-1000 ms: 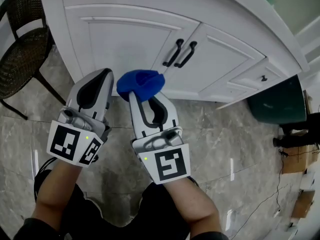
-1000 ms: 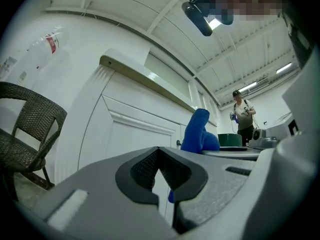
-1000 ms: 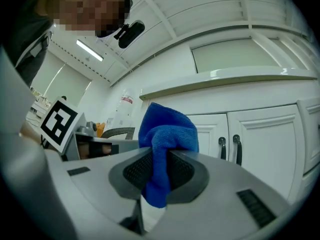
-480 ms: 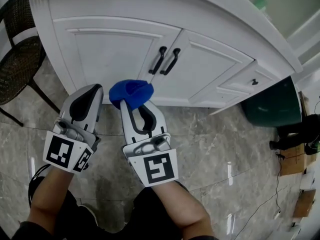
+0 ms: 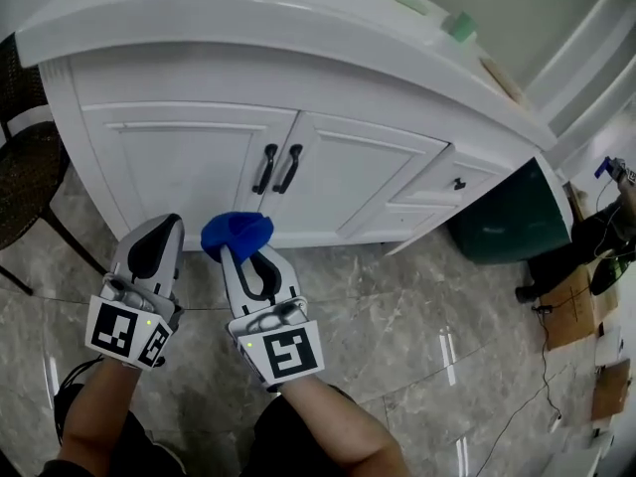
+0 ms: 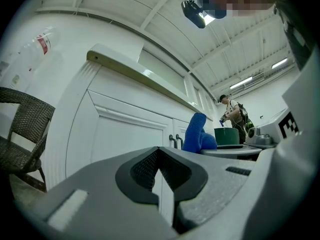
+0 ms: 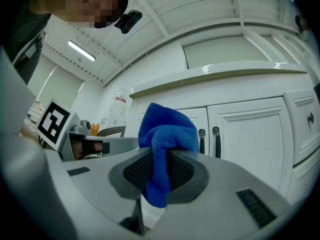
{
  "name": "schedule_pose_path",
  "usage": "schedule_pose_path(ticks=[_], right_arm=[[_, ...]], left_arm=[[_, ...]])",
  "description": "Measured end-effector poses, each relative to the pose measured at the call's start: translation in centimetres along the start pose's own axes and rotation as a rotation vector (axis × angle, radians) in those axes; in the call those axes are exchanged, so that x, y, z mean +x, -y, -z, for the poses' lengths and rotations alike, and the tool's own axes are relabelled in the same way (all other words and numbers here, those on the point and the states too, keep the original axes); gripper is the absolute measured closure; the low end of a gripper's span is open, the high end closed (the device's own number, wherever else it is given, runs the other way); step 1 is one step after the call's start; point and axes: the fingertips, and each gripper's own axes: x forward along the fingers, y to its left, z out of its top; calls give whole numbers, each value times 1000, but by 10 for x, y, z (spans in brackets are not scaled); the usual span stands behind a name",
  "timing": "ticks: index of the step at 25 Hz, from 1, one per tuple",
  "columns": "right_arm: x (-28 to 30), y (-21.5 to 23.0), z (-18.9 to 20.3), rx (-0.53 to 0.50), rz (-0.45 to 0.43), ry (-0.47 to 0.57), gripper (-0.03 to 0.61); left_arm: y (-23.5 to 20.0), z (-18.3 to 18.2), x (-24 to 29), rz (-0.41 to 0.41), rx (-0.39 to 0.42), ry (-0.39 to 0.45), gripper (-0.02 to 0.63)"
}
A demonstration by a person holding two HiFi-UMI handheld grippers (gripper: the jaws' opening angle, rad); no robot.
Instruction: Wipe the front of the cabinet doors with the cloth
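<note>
Cloth (image 5: 237, 235) was pinched by the right gripper (image 5: 238, 256), the left gripper (image 5: 156, 246) closed empty — the cabinet doors (image 5: 189, 167) needed flat, even pressure.

No words or numbers are legible; the left tongs (image 5: 162, 225) and right tongs (image 5: 229, 252) bear only black-and-white square markers

Two cabinet doors (image 5: 199, 167) stand side by side under the countertop (image 5: 248, 28), with their handles (image 5: 278, 169) paired at the middle seam. A drawer (image 5: 452, 182) sits to their right, a bin (image 5: 507, 217) stands further right on the floor, and a chair (image 5: 25, 182) is off to the left. In front of the left door, near its lower edge, the cloth (image 5: 236, 234) is pinched in the right gripper (image 5: 238, 251). The left gripper (image 5: 159, 237) is just beside it, to its left.
</note>
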Motion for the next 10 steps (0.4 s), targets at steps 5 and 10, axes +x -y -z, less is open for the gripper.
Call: schedule_pose_path(ticks=[5, 10], right_arm=[[11, -3, 13, -22, -16, -19, 528], [-17, -1, -4, 22, -25, -14, 528]], left_arm=[[-7, 1, 1, -1, 22, -6, 614], [16, -11, -10, -32, 21, -21, 614]])
